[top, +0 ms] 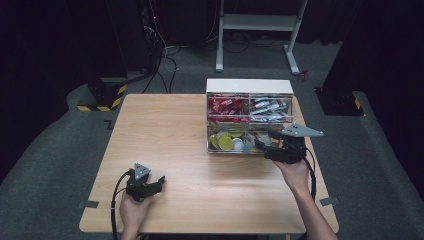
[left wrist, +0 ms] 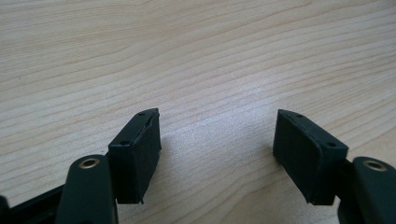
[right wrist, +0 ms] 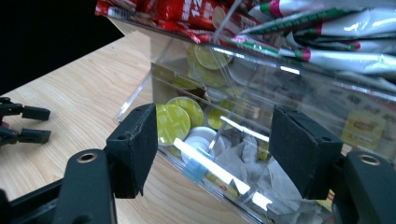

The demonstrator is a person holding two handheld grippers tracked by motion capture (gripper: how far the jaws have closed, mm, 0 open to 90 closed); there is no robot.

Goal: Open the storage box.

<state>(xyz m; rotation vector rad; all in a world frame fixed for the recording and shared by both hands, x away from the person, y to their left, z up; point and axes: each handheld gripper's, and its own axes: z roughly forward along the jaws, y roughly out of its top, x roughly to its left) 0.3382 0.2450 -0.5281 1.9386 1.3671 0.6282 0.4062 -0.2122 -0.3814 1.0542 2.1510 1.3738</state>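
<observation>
A clear plastic organiser box [top: 249, 88] stands at the table's far right. It holds red packets [top: 227, 105], silver packets [top: 270, 107], yellow-green round capsules [top: 224, 141] and pale sachets. My right gripper [top: 266, 140] hovers open at the box's front lower wall. In the right gripper view my right gripper [right wrist: 212, 135] frames the capsules [right wrist: 180, 119] and crumpled sachets [right wrist: 243, 161] behind the clear wall, with nothing pinched. My left gripper [top: 159, 184] rests low at the near left, open over bare wood. In the left gripper view my left gripper [left wrist: 217, 135] has empty jaws.
The wooden table [top: 165, 130] has wide bare room left of the box. A white frame [top: 257, 22] and black stands with yellow-black bases [top: 102, 97] stand on the grey floor beyond. The left gripper [right wrist: 23, 123] shows far left in the right gripper view.
</observation>
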